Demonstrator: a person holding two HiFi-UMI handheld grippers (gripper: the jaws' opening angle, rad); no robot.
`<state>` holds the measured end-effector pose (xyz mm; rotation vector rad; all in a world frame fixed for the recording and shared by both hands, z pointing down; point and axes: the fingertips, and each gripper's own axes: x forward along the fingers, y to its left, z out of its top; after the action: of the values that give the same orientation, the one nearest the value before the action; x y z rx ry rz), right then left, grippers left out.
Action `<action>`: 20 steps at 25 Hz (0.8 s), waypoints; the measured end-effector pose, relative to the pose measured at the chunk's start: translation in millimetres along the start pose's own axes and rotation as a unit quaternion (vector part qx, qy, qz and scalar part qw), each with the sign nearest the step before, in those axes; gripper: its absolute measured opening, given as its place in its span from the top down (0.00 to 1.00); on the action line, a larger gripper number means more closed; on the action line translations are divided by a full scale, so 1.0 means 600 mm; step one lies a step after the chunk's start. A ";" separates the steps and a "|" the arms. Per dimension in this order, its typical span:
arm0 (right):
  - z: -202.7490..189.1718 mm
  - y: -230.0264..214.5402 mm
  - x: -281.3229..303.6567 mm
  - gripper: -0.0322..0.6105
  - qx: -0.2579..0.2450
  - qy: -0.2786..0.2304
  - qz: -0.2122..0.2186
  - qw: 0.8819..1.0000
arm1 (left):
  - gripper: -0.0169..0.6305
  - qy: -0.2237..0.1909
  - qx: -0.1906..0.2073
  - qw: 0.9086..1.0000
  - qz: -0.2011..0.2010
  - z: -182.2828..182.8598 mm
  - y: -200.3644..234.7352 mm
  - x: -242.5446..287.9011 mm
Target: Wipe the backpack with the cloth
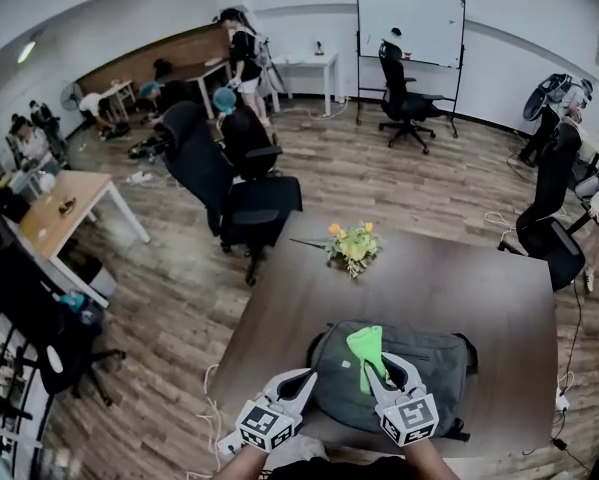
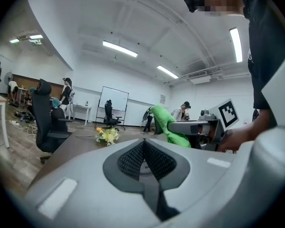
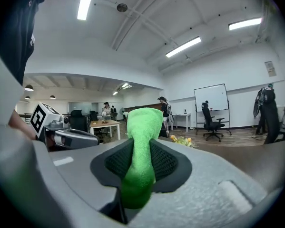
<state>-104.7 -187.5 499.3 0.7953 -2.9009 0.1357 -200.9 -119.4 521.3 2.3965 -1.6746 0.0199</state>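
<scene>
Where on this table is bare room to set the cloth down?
Bare table lies right of the backpack up to the right edge, and beyond it, right of the flowers. Crowded near edge: backpack, left gripper, and right gripper clamping the cloth.

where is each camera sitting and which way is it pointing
Head view: on the person's head, looking steeply down at the table, backpack, left gripper and right gripper; forearms at the bottom.
Left gripper view: on the left gripper, facing along its shut, empty jaws towards the flowers; torso and hand at right.
Right gripper view: on the right gripper, facing along jaws shut on the cloth; torso at left.
Shared: both gripper views show the flowers and the other gripper.
</scene>
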 end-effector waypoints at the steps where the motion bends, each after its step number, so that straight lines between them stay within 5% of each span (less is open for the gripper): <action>1: -0.007 -0.011 -0.001 0.79 0.006 0.002 -0.011 1.000 | 0.95 0.004 0.004 1.000 -0.007 0.000 -0.002 0.010; 13: -0.070 -0.064 0.030 0.79 0.027 0.055 -0.049 0.997 | 0.95 0.041 -0.004 0.999 0.031 -0.041 0.019 0.038; 20: -0.114 -0.069 0.082 0.79 0.039 0.081 -0.055 0.994 | 0.95 0.054 0.019 0.998 0.012 -0.058 0.028 0.041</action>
<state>-118.7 -239.3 576.3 0.9104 -2.7069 0.2909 -204.1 -141.1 561.6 2.3563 -1.6681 0.1826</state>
